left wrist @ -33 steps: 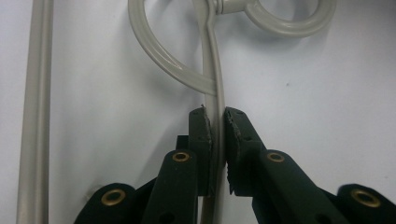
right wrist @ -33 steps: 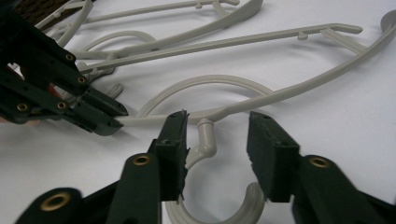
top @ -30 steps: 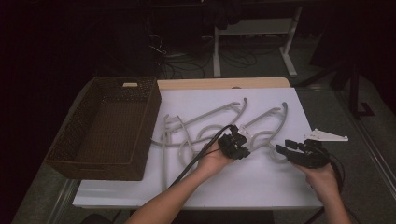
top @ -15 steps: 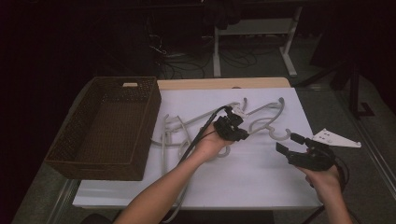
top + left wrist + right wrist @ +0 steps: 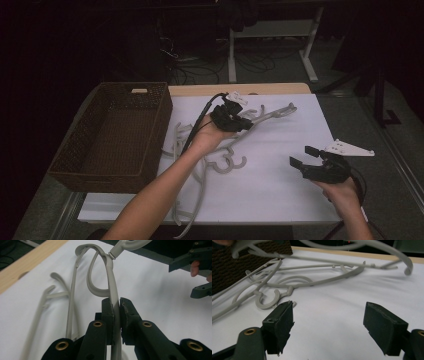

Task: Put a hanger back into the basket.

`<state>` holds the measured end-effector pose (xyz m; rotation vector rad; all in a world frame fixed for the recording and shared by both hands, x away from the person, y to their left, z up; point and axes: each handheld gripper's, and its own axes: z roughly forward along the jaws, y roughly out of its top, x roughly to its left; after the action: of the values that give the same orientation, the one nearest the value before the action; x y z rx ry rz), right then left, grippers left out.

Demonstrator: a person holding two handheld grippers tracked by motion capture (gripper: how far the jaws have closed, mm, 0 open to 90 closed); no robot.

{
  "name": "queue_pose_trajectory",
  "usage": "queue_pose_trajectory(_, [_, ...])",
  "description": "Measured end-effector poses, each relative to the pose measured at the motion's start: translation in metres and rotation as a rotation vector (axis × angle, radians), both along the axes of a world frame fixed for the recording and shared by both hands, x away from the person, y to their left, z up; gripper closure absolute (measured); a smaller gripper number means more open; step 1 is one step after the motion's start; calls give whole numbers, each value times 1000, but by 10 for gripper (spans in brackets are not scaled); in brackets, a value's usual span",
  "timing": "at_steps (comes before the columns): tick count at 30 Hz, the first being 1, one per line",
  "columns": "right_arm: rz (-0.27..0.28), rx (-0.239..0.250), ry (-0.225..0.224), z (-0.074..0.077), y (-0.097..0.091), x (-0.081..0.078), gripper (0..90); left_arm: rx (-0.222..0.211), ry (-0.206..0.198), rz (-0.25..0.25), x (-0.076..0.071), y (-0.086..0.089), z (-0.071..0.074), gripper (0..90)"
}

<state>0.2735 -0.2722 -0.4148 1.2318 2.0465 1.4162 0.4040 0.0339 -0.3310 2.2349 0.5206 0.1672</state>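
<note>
A grey plastic hanger [image 5: 272, 114] hangs in the air above the white sheet [image 5: 280, 185], its arm slanting toward the far right. My left gripper [image 5: 245, 125] is shut on its stem. In the left gripper view the pads [image 5: 108, 311] press the stem [image 5: 111, 282] from both sides. Several more grey hangers [image 5: 220, 162] lie tangled on the sheet below and to the left. My right gripper [image 5: 300, 155] hovers over the sheet's right side. Its jaws have just been opening and stand wide apart [image 5: 329, 320] with nothing between them.
A dark wicker basket [image 5: 95, 177] stands at the table's left side, beside the sheet. The hanger pile [image 5: 294, 281] lies ahead of the right gripper, with the lifted hanger [image 5: 387, 247] above it. A wooden table edge [image 5: 240, 89] runs along the far side.
My left gripper has risen and moved toward the far side, lifting the hanger off the sheet. The right gripper's jaws have spread wider, while the right hand has hardly moved.
</note>
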Motion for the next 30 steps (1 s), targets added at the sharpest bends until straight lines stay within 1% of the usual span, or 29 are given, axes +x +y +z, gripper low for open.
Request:
queue_pose_trajectory(3, [0,-9,8,-2,1,1,233,-20,7,4,2,11,6,831])
queue_pose_trajectory(6, [0,-10,10,-2,1,1,233,-32,-3,16,2,25,15,831])
queue_pose_trajectory(7, [0,-12,10,-3,1,1,233,-38,0,19,2,28,18,831])
queue_pose_trajectory(8, [0,-12,11,-3,1,1,233,-38,0,19,2,28,18,831])
queue_pose_trajectory(9, [0,-12,13,-3,1,2,233,-45,6,18,3,38,24,831])
queue_pose_trajectory(14, [4,-22,18,-4,2,2,233,-83,32,14,2,65,42,831])
queue_pose_trajectory(17, [6,-26,20,-5,3,2,233,-93,36,19,-2,86,53,831])
queue_pose_trajectory(19, [7,-27,24,-5,3,3,233,-98,31,28,-4,101,60,830])
queue_pose_trajectory(23, [9,-34,27,-6,5,4,233,-130,32,49,-11,137,74,830])
queue_pose_trajectory(24, [9,-36,27,-6,5,5,233,-143,30,61,-13,150,78,830])
queue_pose_trajectory(25, [9,-37,29,-7,5,5,233,-150,28,67,-15,157,80,830])
queue_pose_trajectory(28, [4,-38,33,-7,6,5,233,-172,25,97,-21,189,87,830])
queue_pose_trajectory(30, [4,-40,34,-7,6,6,233,-188,25,119,-26,214,91,830])
